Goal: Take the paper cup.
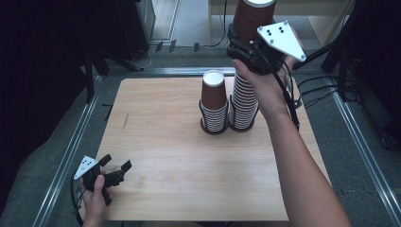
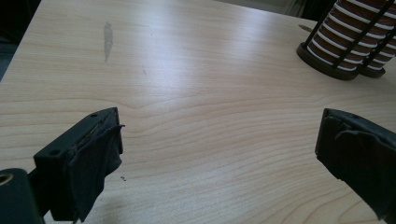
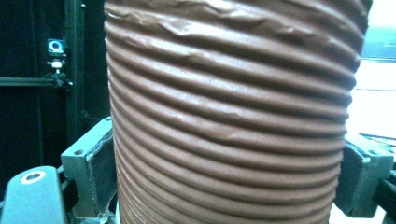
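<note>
Jaws around ribbed brown cup

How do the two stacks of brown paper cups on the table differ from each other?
The right stack rises much higher than the left stack. The right gripper clamps the right stack's top cup; the left stack stands untouched, its top cup's white inside showing. Both stand in dark wire holders, side by side on the wooden table.

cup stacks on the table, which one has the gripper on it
The taller stack, on the right of the pair. The right gripper clamps its upper part, while the shorter stack beside it stands untouched.
</note>
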Demonstrator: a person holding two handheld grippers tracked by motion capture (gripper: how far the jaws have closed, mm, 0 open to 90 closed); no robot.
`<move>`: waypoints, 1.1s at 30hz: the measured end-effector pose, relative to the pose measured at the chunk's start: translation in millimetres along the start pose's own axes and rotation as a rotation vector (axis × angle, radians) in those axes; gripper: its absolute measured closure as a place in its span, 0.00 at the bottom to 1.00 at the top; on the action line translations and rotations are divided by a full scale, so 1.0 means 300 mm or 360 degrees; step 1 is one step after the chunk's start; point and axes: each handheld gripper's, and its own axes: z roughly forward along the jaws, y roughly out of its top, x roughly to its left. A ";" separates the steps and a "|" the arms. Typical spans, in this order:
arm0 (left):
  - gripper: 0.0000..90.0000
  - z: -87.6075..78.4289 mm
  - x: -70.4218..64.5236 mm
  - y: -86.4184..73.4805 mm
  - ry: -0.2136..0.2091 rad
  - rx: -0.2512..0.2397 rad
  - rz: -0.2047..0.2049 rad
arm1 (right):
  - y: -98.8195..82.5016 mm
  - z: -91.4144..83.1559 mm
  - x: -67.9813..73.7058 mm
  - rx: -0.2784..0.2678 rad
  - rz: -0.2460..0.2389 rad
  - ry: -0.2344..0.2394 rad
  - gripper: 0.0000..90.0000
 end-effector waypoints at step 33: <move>0.01 0.002 -0.004 -0.001 0.0003 -0.0001 0.0010 | -0.129 -0.144 0.123 0.0112 -0.0048 0.0246 0.13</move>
